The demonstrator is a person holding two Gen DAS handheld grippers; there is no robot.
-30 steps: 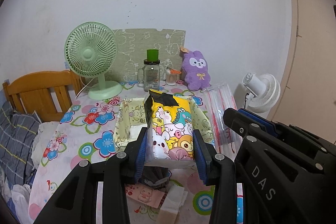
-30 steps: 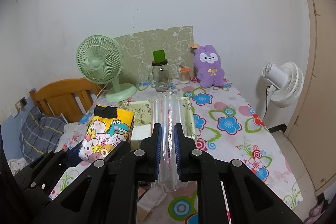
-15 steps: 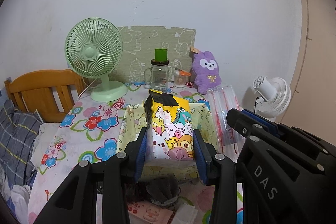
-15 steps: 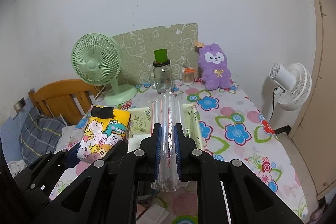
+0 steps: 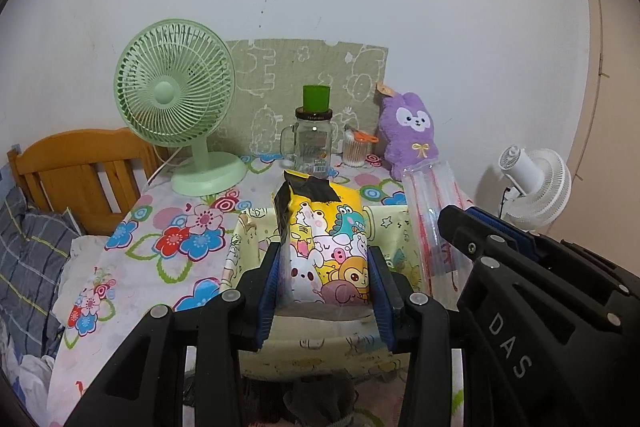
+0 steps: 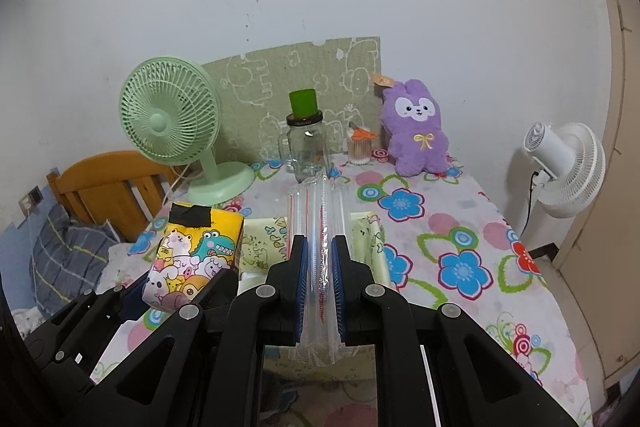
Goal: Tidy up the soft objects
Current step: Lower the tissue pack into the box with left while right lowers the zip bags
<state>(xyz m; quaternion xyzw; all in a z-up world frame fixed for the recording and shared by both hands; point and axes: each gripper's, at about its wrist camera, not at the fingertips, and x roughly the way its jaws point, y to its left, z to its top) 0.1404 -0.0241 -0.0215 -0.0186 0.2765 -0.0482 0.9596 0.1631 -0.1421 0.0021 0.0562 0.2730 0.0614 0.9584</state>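
Observation:
My left gripper (image 5: pixel 325 259) is shut on a yellow cartoon-print tissue pack (image 5: pixel 325 247), held upright over a pale yellow fabric basket (image 5: pixel 240 251). The pack also shows in the right wrist view (image 6: pixel 192 259). My right gripper (image 6: pixel 320 259) is shut on a clear pack of plastic bags with red stripes (image 6: pixel 318 227), held over the basket's right side (image 6: pixel 376 239). The clear pack also shows in the left wrist view (image 5: pixel 430 219), to the right of the tissue pack. A purple plush rabbit (image 6: pixel 416 131) sits against the back wall.
On the floral tablecloth (image 6: pixel 460 247) stand a green desk fan (image 5: pixel 176 115), a glass jar with a green cup on top (image 5: pixel 312 143) and a small cotton-swab jar (image 6: pixel 360 147). A wooden headboard (image 5: pixel 80 167) is left, a white fan (image 6: pixel 568 167) right.
Both grippers have moved forward with their loads. The basket now lies directly beneath them, and the fan, jar and rabbit appear closer.

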